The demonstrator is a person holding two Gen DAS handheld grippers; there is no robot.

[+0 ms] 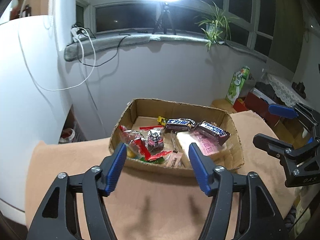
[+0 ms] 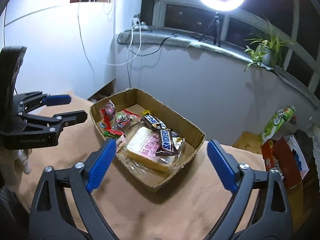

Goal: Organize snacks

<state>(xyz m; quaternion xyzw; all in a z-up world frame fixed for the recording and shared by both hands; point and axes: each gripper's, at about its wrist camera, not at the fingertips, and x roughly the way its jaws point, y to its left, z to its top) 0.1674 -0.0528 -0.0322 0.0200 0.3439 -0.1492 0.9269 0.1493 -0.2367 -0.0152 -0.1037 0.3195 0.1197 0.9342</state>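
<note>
1. A peach-coloured cloth-covered worktop [image 2: 180,206] fills the foreground.
2. A shallow brown cardboard box [image 2: 197,140] sits on it, holding the snacks.
3. Inside lie a clear-wrapped pale yellow cake slab [image 2: 144,146], with a brown Snickers bar [image 2: 167,143] on top.
4. The left hand-held gripper [image 1: 158,152] and right hand-held gripper [image 2: 162,150] hover at the box's near edge, both with jaws apart and empty.

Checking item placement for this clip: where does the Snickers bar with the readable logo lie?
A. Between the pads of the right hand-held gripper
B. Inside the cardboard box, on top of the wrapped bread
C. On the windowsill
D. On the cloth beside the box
B: the Snickers bar rests across the wrapped bread inside the cardboard box, and both hand-held grippers are open and empty.
</note>
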